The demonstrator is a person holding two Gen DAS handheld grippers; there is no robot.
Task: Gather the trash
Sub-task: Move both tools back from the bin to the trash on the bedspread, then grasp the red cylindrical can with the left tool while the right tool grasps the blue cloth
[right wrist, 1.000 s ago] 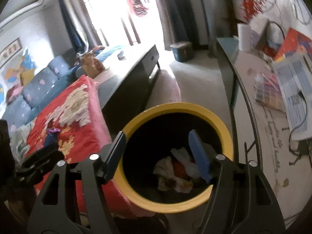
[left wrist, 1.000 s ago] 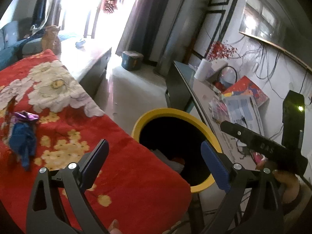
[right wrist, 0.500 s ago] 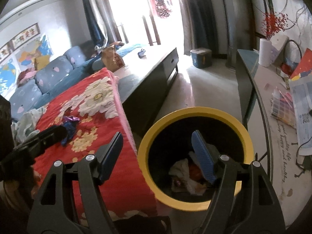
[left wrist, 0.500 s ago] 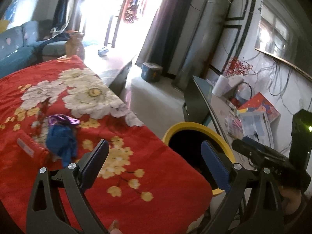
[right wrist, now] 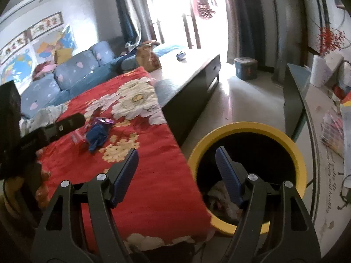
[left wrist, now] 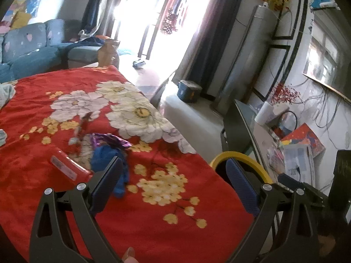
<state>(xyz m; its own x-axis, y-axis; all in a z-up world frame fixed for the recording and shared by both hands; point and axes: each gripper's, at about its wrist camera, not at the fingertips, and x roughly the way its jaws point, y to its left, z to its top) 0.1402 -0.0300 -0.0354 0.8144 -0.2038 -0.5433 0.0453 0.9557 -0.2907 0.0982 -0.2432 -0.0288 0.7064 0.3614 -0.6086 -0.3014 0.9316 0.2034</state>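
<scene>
A crumpled blue wrapper [left wrist: 109,160] [right wrist: 96,134] lies on the red flowered cloth [left wrist: 136,214] [right wrist: 153,175], with a purple foil wrapper [left wrist: 109,141] [right wrist: 102,121] just behind it and a red packet [left wrist: 65,166] [right wrist: 79,138] to its left. My left gripper [left wrist: 173,171] stands open and empty above the cloth, its left pad close to the blue wrapper. My right gripper [right wrist: 176,160] is open and empty, between the cloth's edge and the yellow-rimmed black bin [right wrist: 245,129] [left wrist: 245,156]. Crumpled paper trash [right wrist: 219,195] lies inside the bin.
A dark low cabinet [right wrist: 193,87] runs behind the cloth, a blue sofa [right wrist: 65,76] beyond it. A glass table [right wrist: 318,131] with papers and a paper roll stands at the right. The other handheld gripper [right wrist: 43,131] reaches over the cloth from the left.
Both grippers swung left, away from the bin toward the red cloth. The wrappers came closer to the left gripper; the bin slid to the right in both views. Jaws stayed open.
</scene>
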